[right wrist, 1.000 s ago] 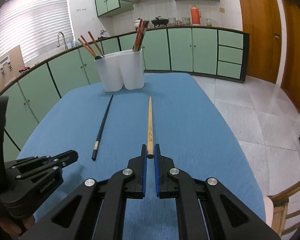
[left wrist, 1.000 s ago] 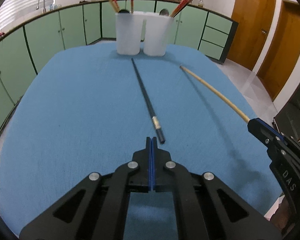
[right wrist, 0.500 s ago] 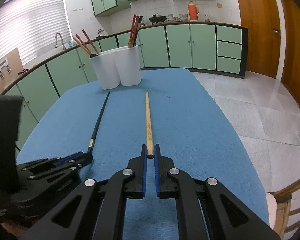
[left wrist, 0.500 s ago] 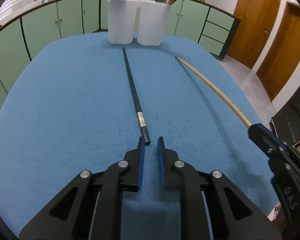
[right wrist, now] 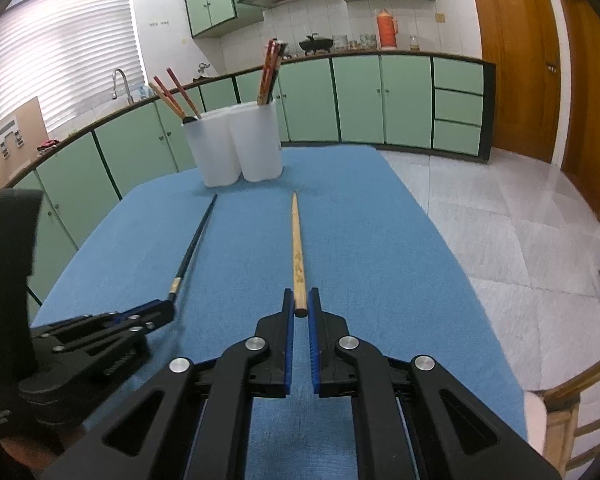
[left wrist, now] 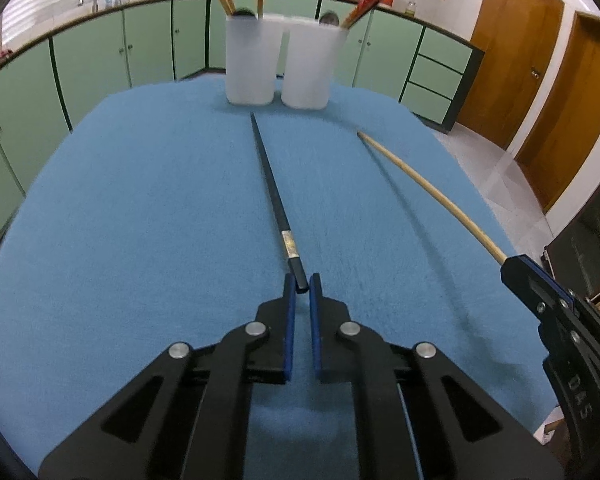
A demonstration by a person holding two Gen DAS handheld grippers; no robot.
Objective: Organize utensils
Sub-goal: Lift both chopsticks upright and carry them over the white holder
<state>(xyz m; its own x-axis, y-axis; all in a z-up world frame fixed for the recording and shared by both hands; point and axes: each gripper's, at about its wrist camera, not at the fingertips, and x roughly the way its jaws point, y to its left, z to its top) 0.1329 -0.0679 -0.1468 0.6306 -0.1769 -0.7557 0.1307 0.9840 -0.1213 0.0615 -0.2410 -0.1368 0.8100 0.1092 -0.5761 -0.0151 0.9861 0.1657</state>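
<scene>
A black chopstick (left wrist: 274, 192) lies on the blue table cloth (left wrist: 120, 220), pointing at two white holders (left wrist: 284, 68). My left gripper (left wrist: 302, 282) is shut on its near end. A wooden chopstick (right wrist: 298, 256) lies to its right. My right gripper (right wrist: 301, 308) is shut on the wooden chopstick's near end. In the right wrist view the black chopstick (right wrist: 194, 244) and left gripper (right wrist: 168, 308) show at the left. The holders (right wrist: 236, 148) hold several red and wooden chopsticks.
Green kitchen cabinets (right wrist: 360, 100) curve behind the table. The table's right edge (right wrist: 440, 240) drops to a tiled floor. A wooden chair (right wrist: 568, 404) stands at the lower right. Wooden doors (left wrist: 540, 80) stand at the right.
My left gripper opened, moved forward over the black chopstick's end and closed on it. My right gripper stays on the wooden chopstick's end.
</scene>
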